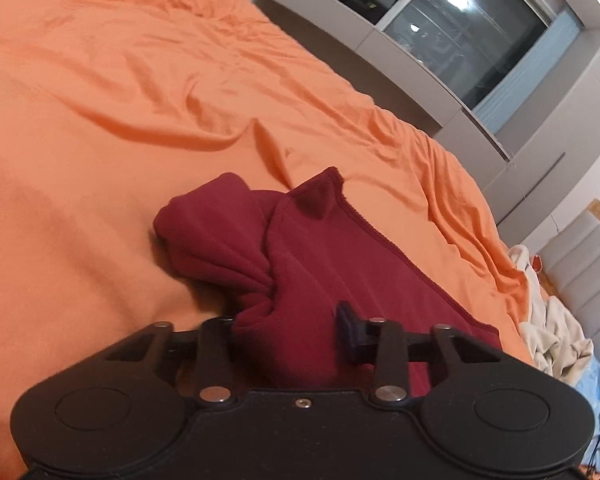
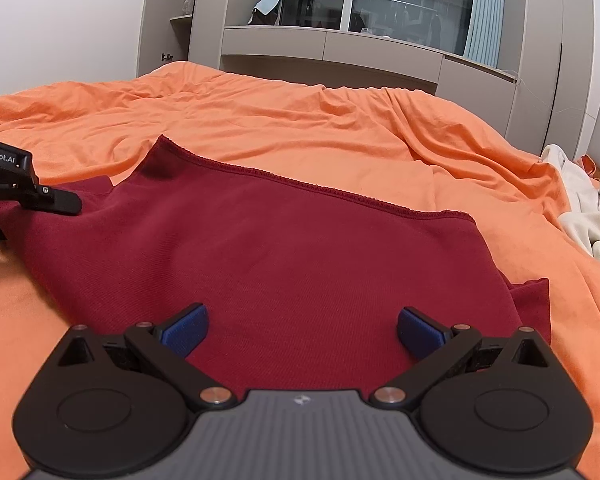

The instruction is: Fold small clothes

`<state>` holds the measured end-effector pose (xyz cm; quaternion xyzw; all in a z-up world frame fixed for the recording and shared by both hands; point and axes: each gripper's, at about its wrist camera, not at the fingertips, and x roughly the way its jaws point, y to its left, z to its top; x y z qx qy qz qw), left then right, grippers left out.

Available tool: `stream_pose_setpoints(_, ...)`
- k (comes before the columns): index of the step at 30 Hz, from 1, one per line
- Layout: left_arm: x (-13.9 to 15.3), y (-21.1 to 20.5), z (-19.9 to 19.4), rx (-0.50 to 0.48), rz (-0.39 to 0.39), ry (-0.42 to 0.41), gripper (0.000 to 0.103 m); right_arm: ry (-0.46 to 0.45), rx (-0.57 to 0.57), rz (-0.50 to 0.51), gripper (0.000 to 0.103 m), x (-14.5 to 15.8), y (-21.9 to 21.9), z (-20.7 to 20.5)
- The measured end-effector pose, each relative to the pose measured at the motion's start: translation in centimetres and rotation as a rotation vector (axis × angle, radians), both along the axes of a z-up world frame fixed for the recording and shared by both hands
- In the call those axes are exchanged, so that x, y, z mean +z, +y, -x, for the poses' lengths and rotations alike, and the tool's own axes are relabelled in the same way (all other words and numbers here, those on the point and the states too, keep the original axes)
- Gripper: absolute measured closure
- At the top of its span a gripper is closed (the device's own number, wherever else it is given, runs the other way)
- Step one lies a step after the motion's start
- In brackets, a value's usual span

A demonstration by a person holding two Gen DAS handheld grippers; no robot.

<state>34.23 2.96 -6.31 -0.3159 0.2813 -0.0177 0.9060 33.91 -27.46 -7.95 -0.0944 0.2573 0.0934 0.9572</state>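
Garment (image 2: 260, 248) mostly flat on bed (image 2: 340, 136), folding barely begun; left gripper (image 1: 288, 328) jaws clamped on bunched sleeve, right gripper (image 2: 302, 330) jaws apart above cloth.

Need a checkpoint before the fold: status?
Left tool shut on bunched red garment. Right tool open above it. Cream clothes pile off to the side.

A dark red knit garment (image 2: 284, 248) lies on the rumpled orange bedsheet (image 2: 300, 132), filling the frame's centre. A crumpled cream cloth heap (image 2: 588, 216) sits at right; grey cabinets (image 2: 380, 52) stand behind, along the top.
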Motion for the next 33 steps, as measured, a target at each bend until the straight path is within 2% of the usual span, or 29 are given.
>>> stream_pose_setpoints(4, 0.0, 0.3, -0.3, 0.014, 0.019, -0.003, 0.068, 0.000, 0.000, -0.001, 0.000, 0.0, 0.0, 0.0)
stream_pose_setpoints(5, 0.1, 0.3, -0.4, 0.015, 0.017, -0.005, 0.072, -0.003, 0.000, -0.004, 0.000, 0.1, -0.1, 0.1)
stream_pose_setpoints(6, 0.3, 0.2, -0.4, 0.013, 0.009, -0.009, 0.081, -0.015, -0.002, -0.013, 0.000, 0.4, -0.2, 0.3)
stream_pose_setpoints(7, 0.6, 0.0, -0.4, 0.005, -0.011, -0.017, 0.087, -0.044, -0.007, -0.031, 0.000, 0.8, -0.5, 0.7)
stream_pose_setpoints(10, 2.4, -1.8, -0.7, -0.052, -0.143, -0.063, 0.089, -0.108, 0.005, -0.127, 0.000, 2.7, -2.2, 1.5)
stream_pose_setpoints(13, 4.9, -4.1, -1.1, -0.141, -0.286, -0.134, 0.090, -0.094, -0.046, -0.184, 0.000, 4.4, -4.1, 1.2)
stream_pose_setpoints(15, 6.5, -5.8, -1.6, -0.209, -0.353, -0.161, 0.090, -0.097, -0.111, -0.215, 0.000, 5.3, -6.0, 1.0)
stream_pose_setpoints(19, 8.8, -9.4, -2.1, -0.321, -0.415, -0.192, 0.089, -0.116, -0.249, -0.282, 0.000, 7.1, -10.9, 0.4)
stream_pose_setpoints(22, 9.9, -13.1, -2.5, -0.422, -0.479, -0.217, 0.089, -0.173, -0.397, -0.362, 0.000, 8.1, -15.5, 0.8)
stream_pose_setpoints(27, 10.0, -20.8, -2.0, -0.595, -0.640, -0.252, 0.090, -0.178, -0.539, -0.485, 0.000, 8.6, -21.2, 1.3)
stream_pose_setpoints(33, 7.3, -27.6, 0.4, -0.810, -0.713, -0.253, 0.090, -0.157, -0.592, -0.463, 0.000, 8.2, -23.7, 0.9)
